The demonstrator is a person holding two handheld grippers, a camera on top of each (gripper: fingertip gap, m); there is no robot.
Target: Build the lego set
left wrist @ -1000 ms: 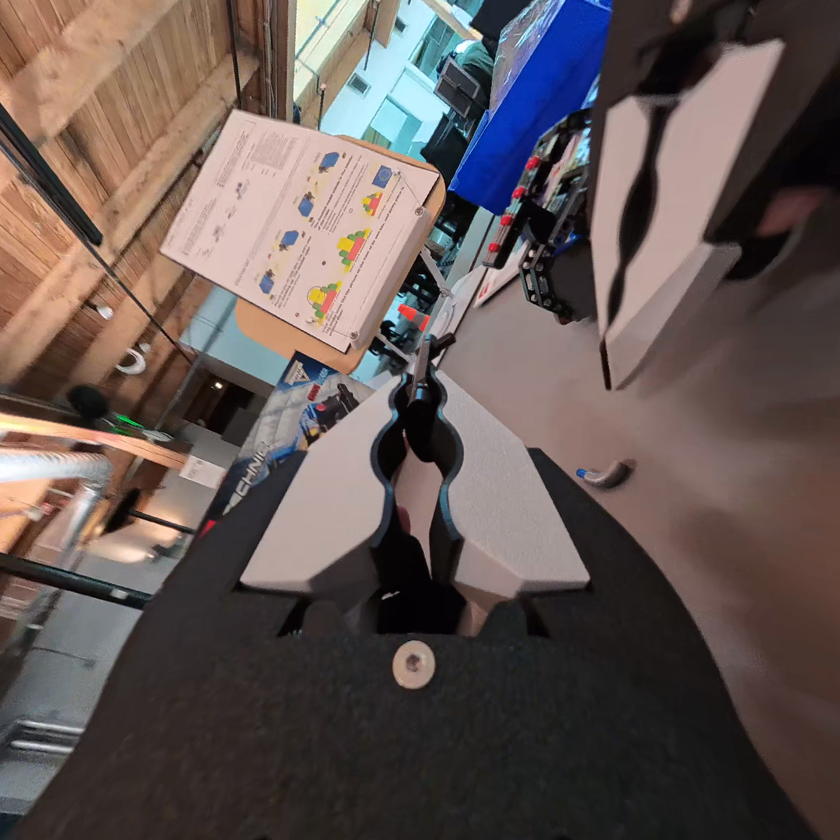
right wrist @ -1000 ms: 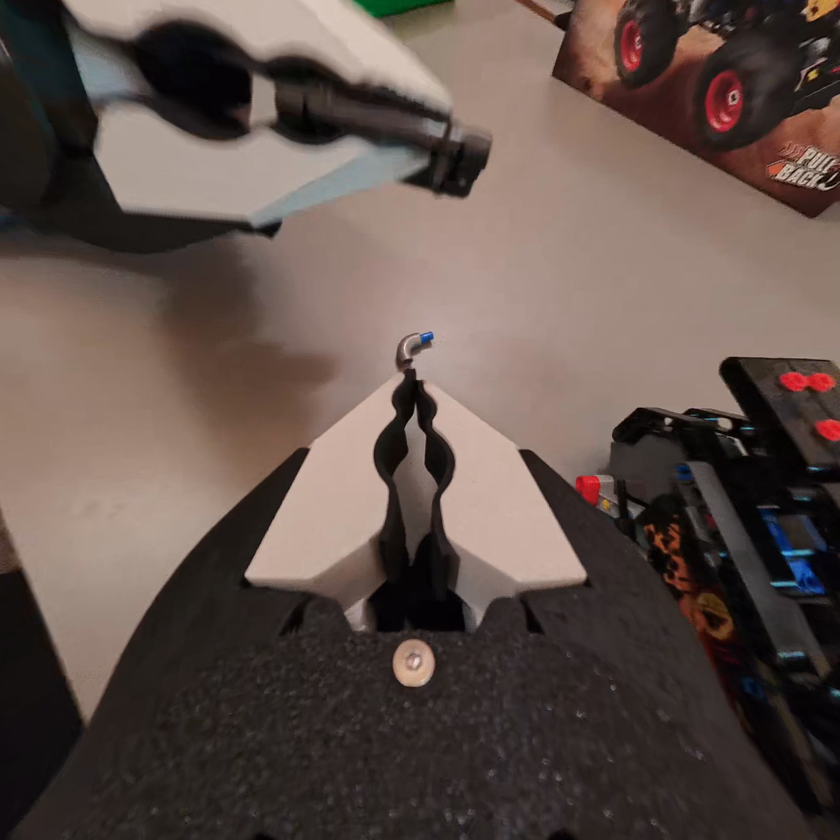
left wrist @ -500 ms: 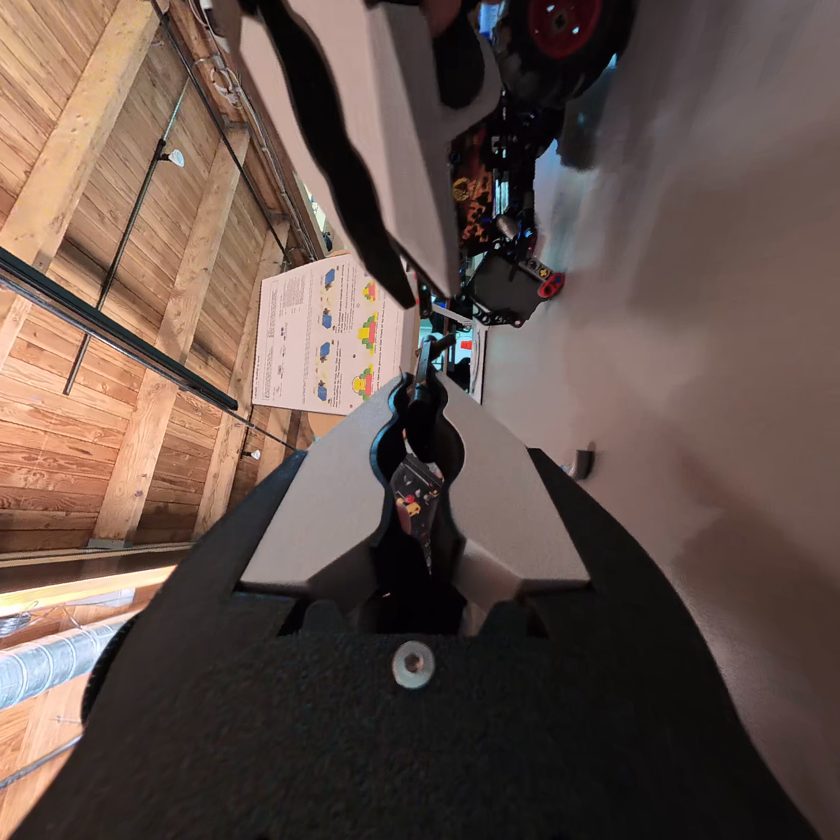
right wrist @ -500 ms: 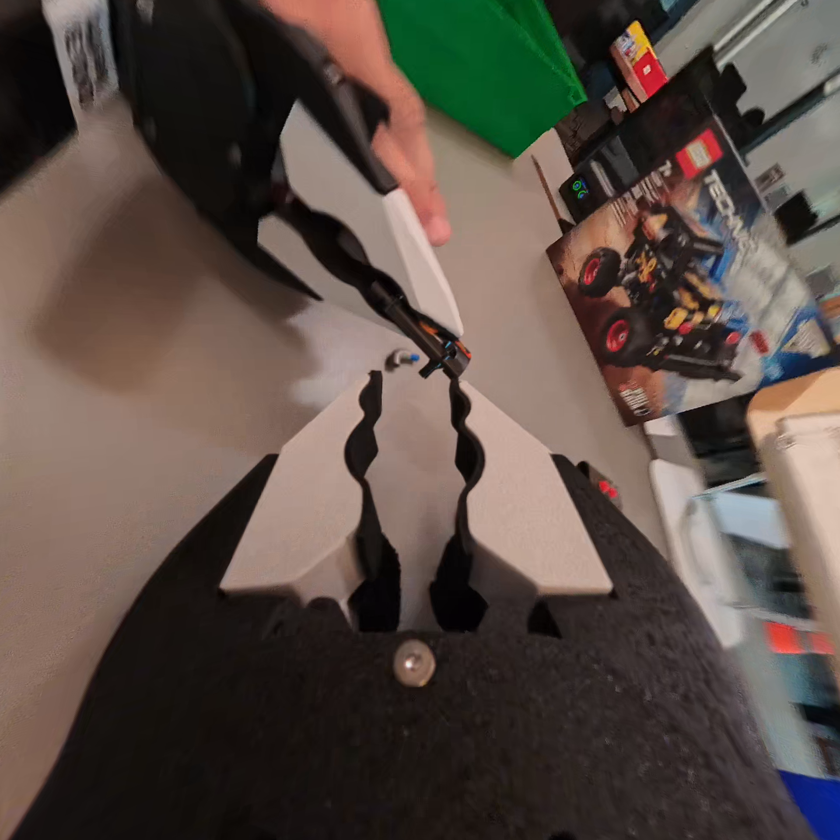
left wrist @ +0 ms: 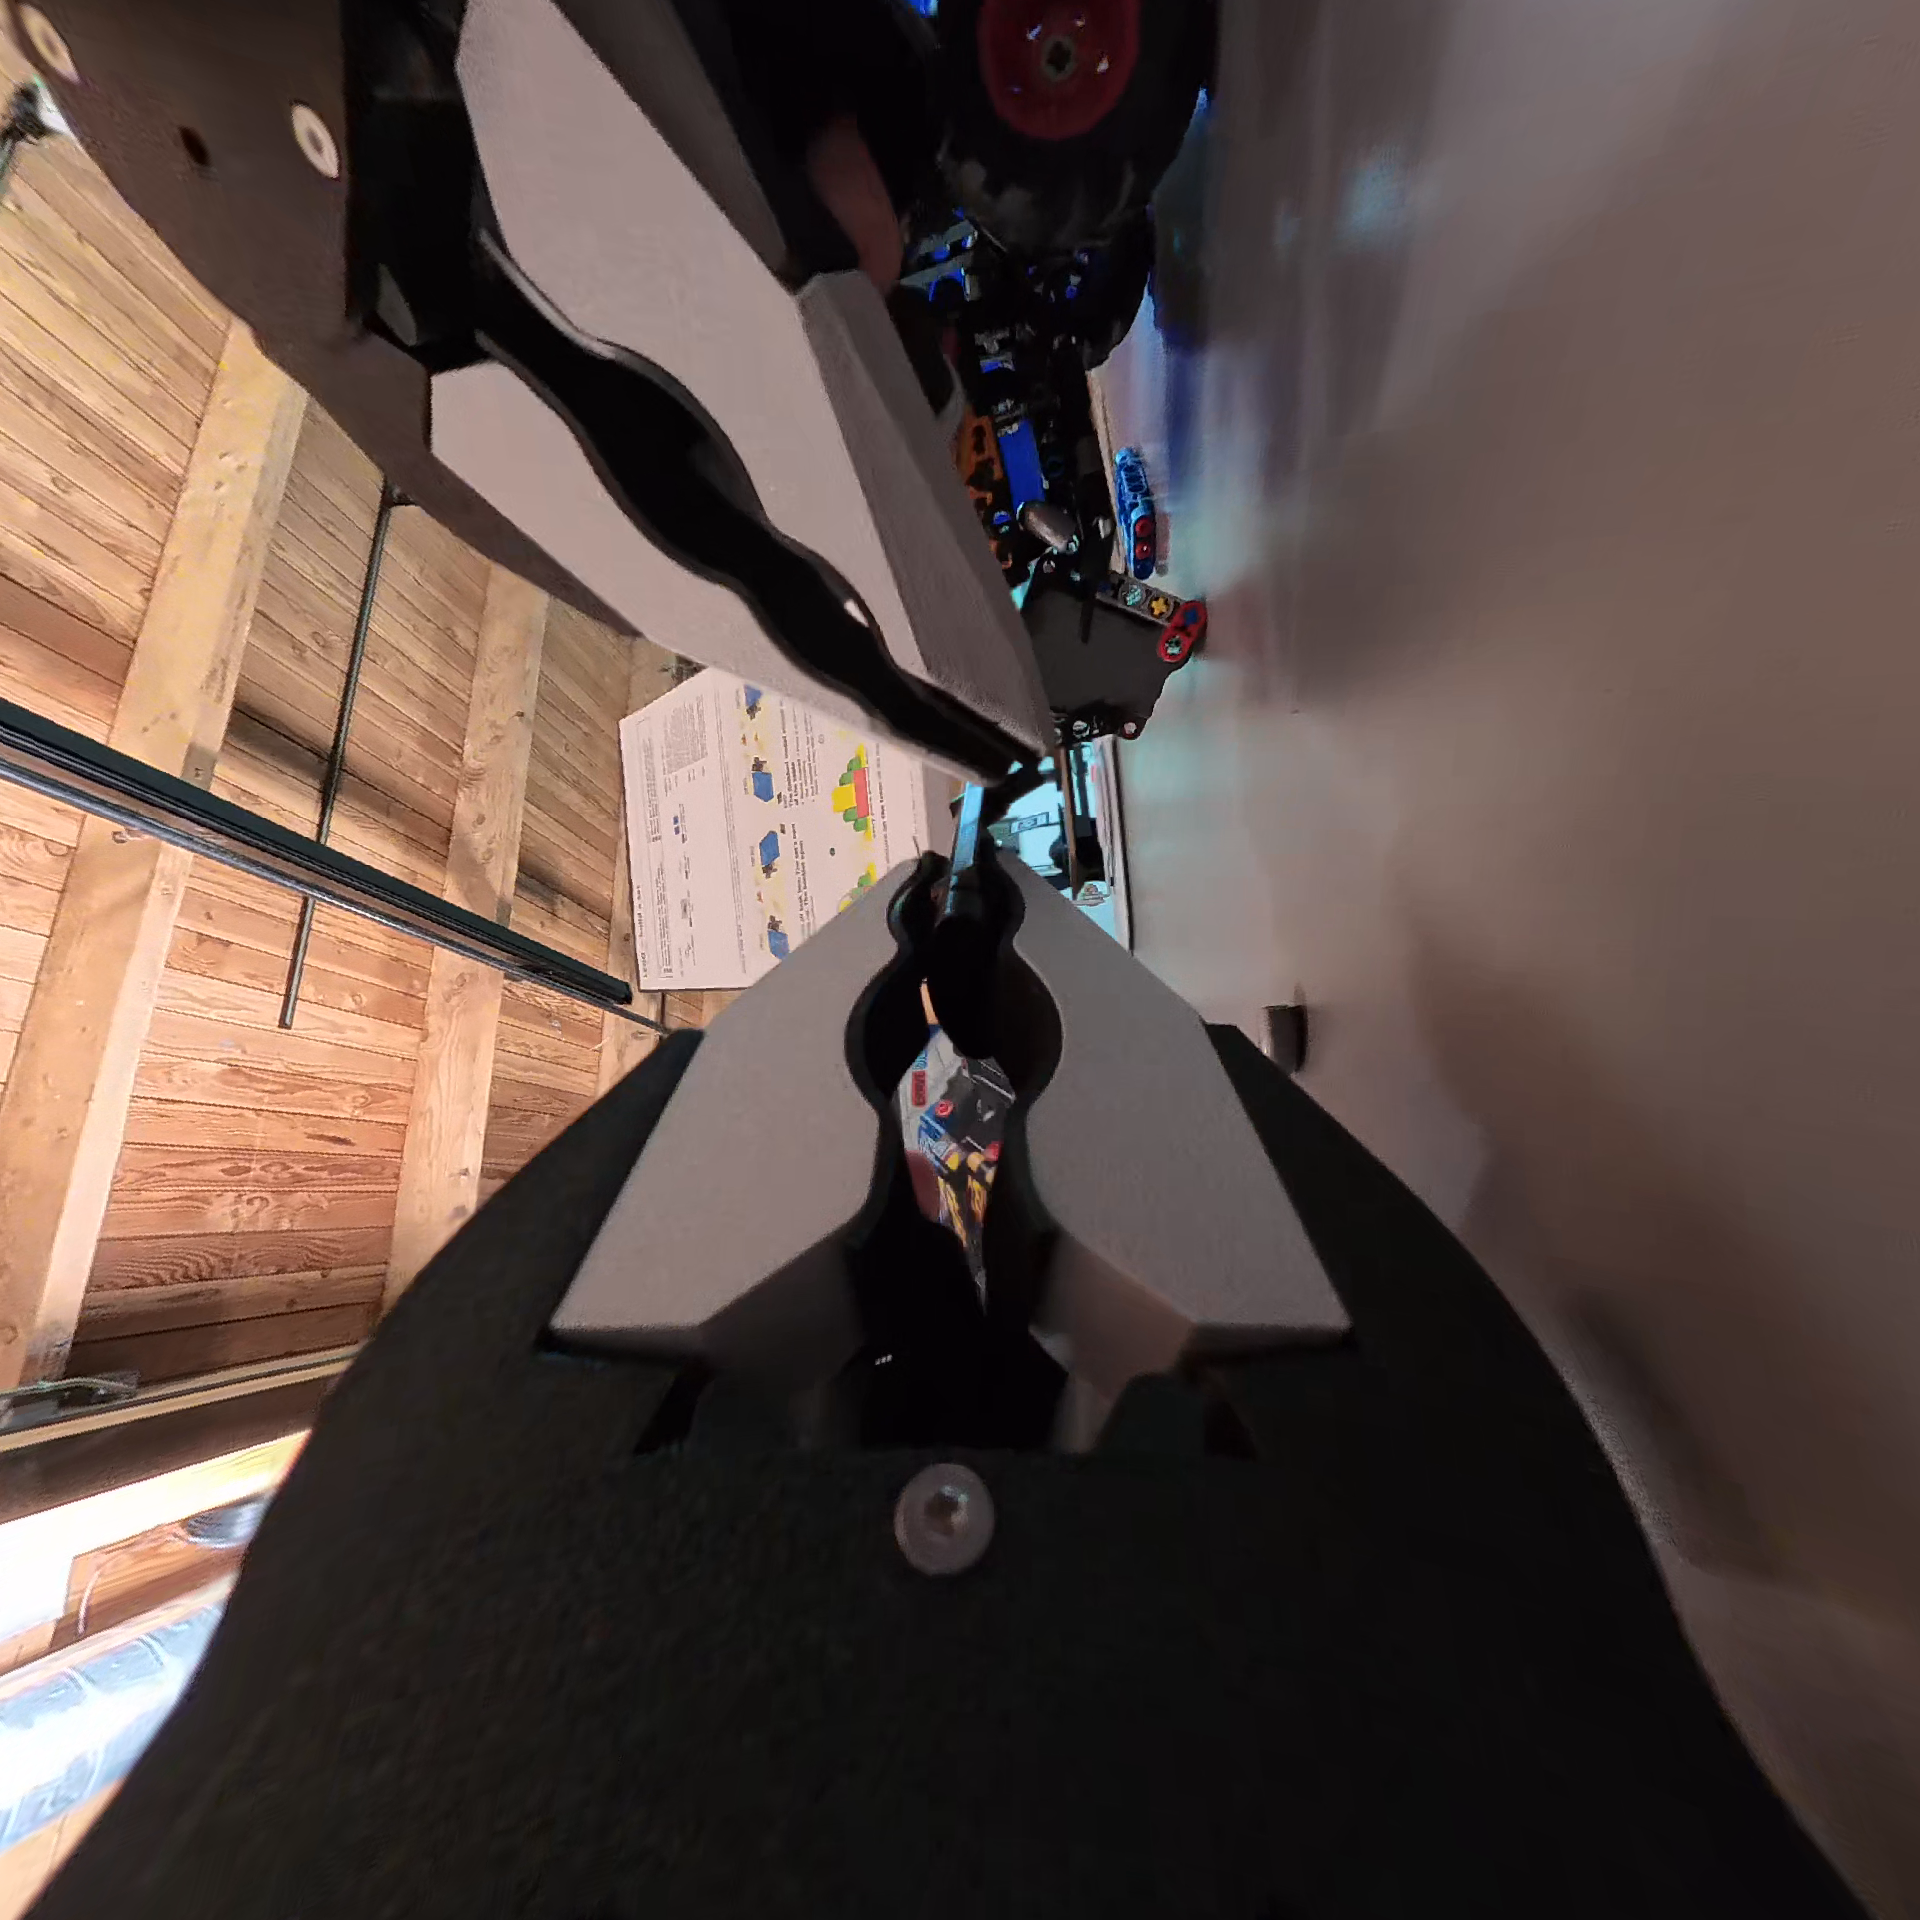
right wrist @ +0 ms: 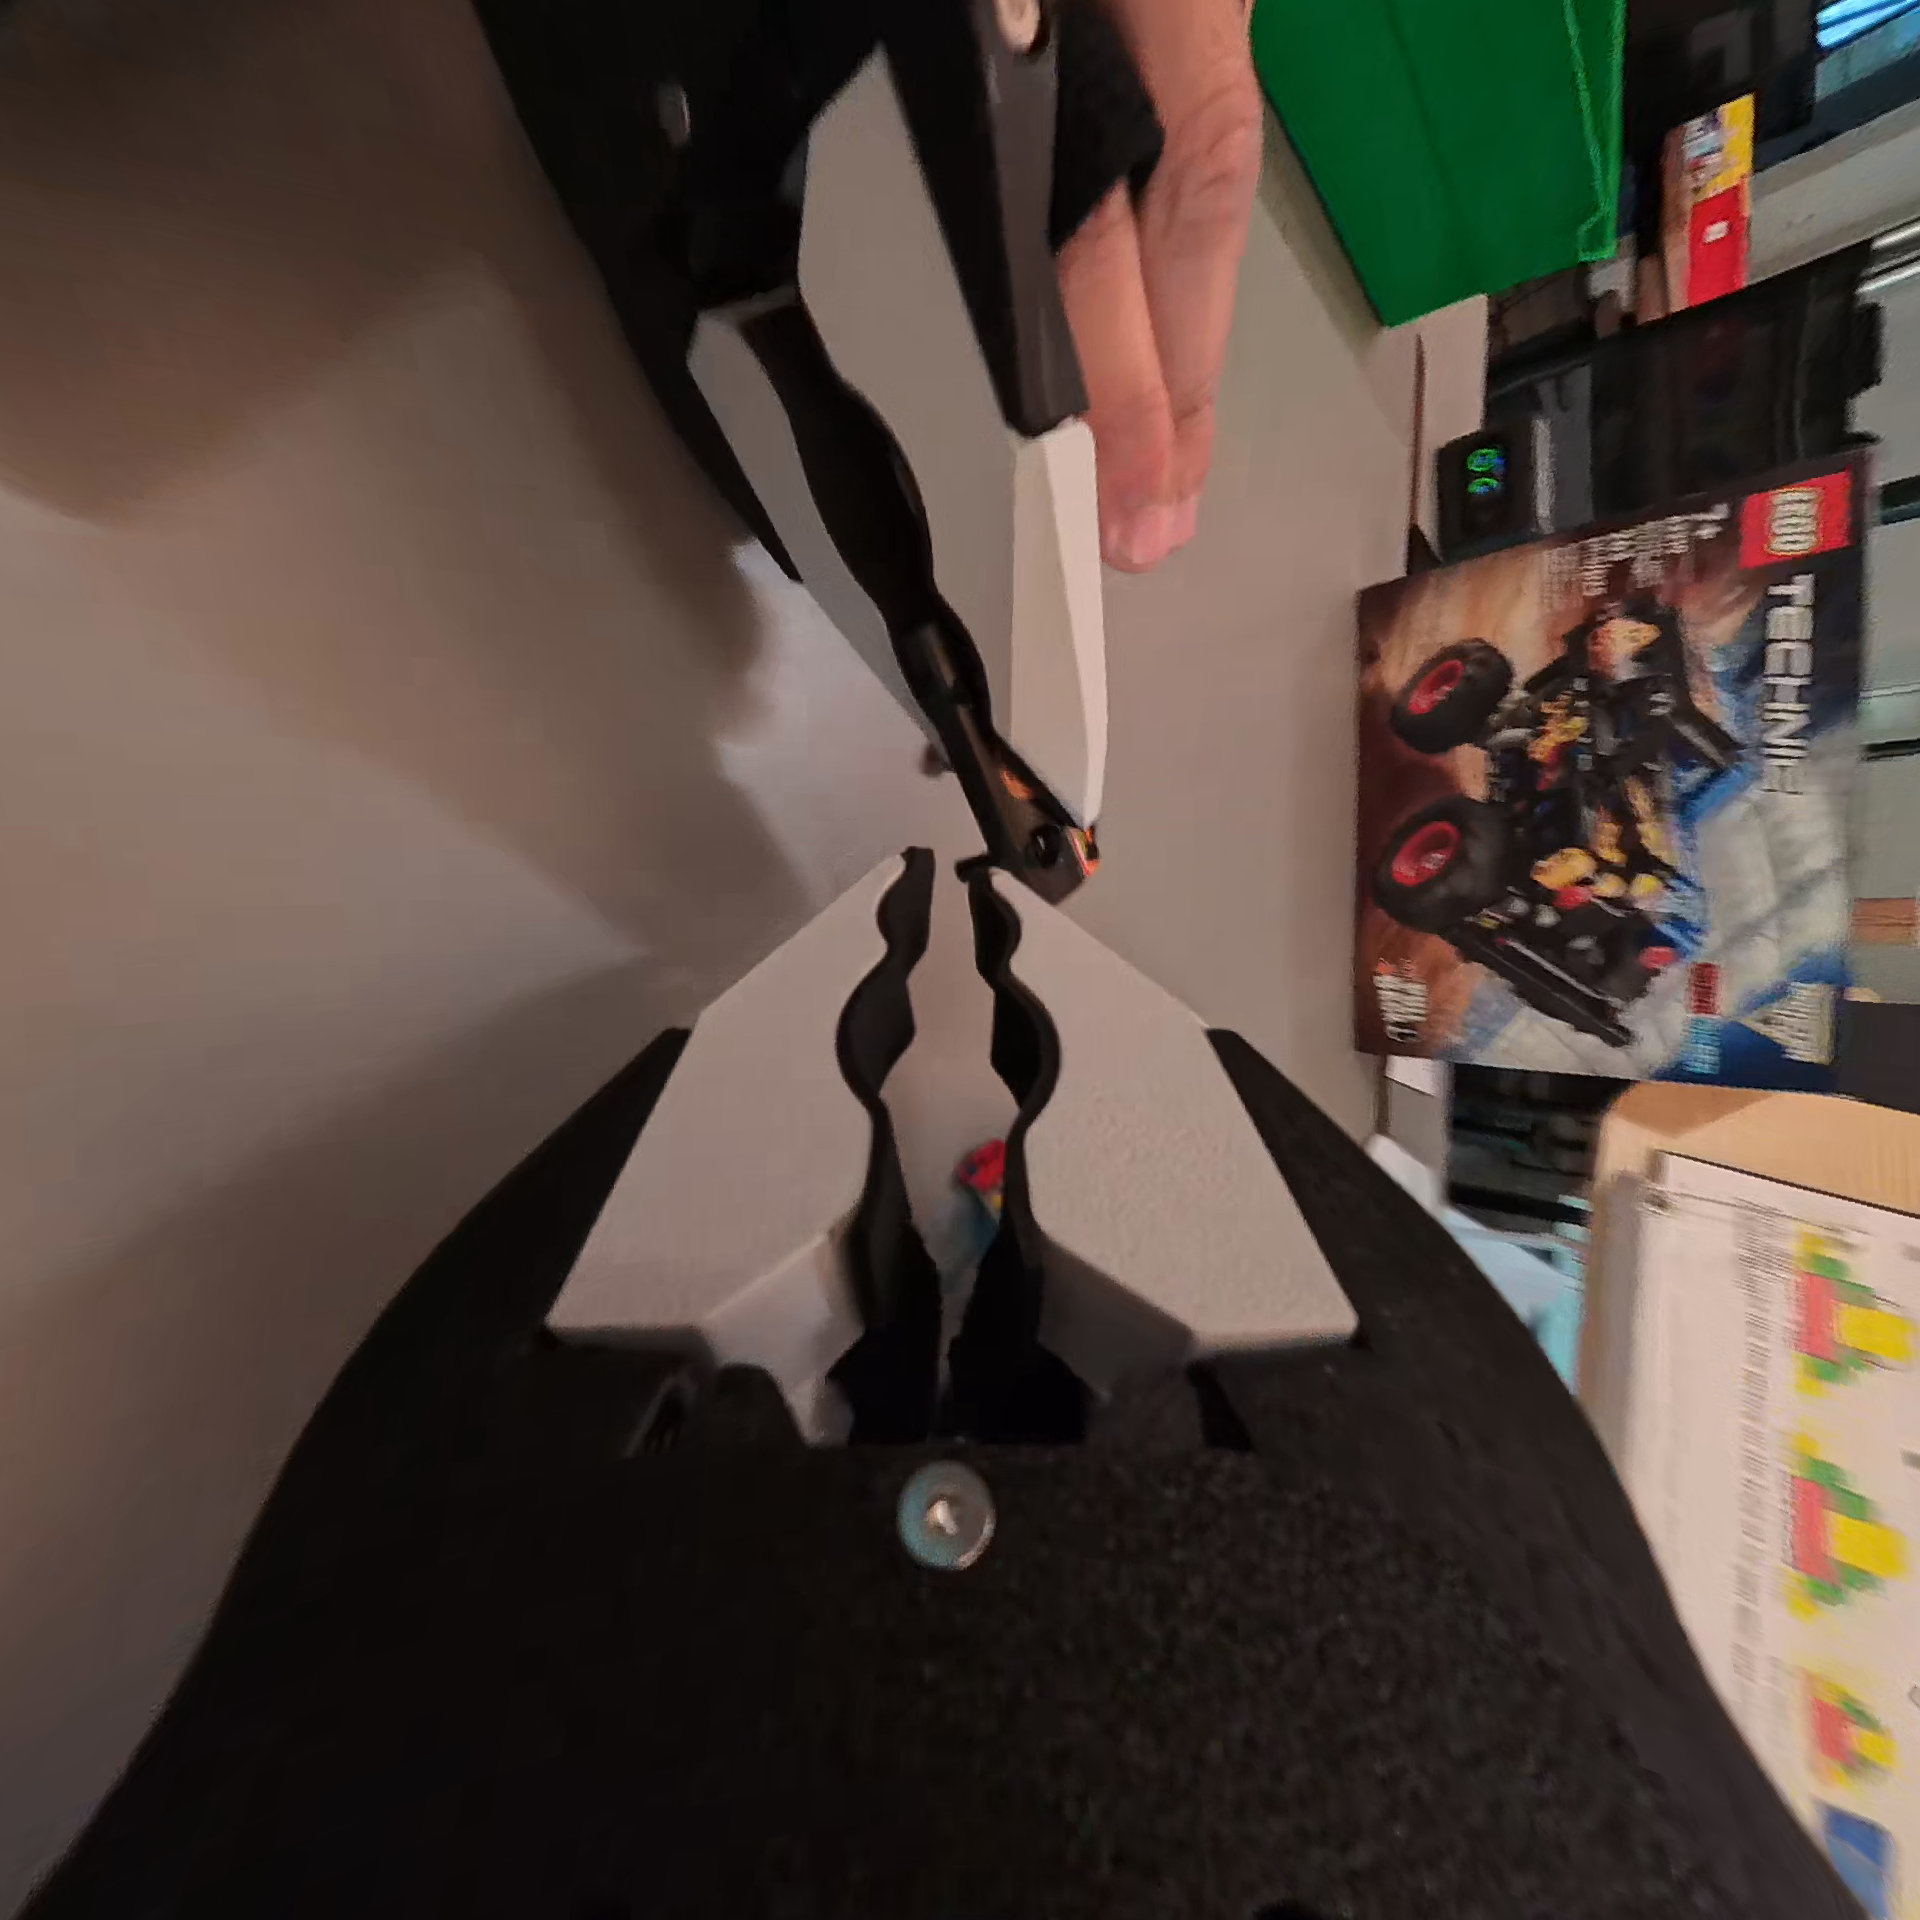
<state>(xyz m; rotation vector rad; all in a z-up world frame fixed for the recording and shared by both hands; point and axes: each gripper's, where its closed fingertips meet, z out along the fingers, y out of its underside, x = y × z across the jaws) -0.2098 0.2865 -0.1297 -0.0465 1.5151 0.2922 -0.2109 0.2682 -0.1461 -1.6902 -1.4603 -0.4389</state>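
Note:
My left gripper (left wrist: 961, 868) is shut on a slim black toy beam (left wrist: 968, 831) that sticks out past its tips. In the right wrist view the left gripper (right wrist: 997, 790) comes down from above, with a hand (right wrist: 1174, 312) on it, and the beam's end (right wrist: 1034, 836) shows orange marks. My right gripper (right wrist: 945, 868) is open by a narrow gap and empty. Its right fingertip sits just beside the beam's end. In the left wrist view the right gripper (left wrist: 1013, 753) reaches in from the upper left, tip to tip with the left one.
A grey table (left wrist: 1558, 935) lies under both grippers. A small grey elbow piece (left wrist: 1285, 1029) lies on it. A black toy truck with red wheels (left wrist: 1049, 104) stands nearby. A toy box with a truck picture (right wrist: 1600, 779), a printed sheet (right wrist: 1787, 1455) and green cloth (right wrist: 1434, 135) stand around. The tips of both grippers are at nearly the same place.
Both grippers have tilted and come together tip to tip. My right gripper opened from shut, then narrowed again. The left one keeps its hold on the beam.

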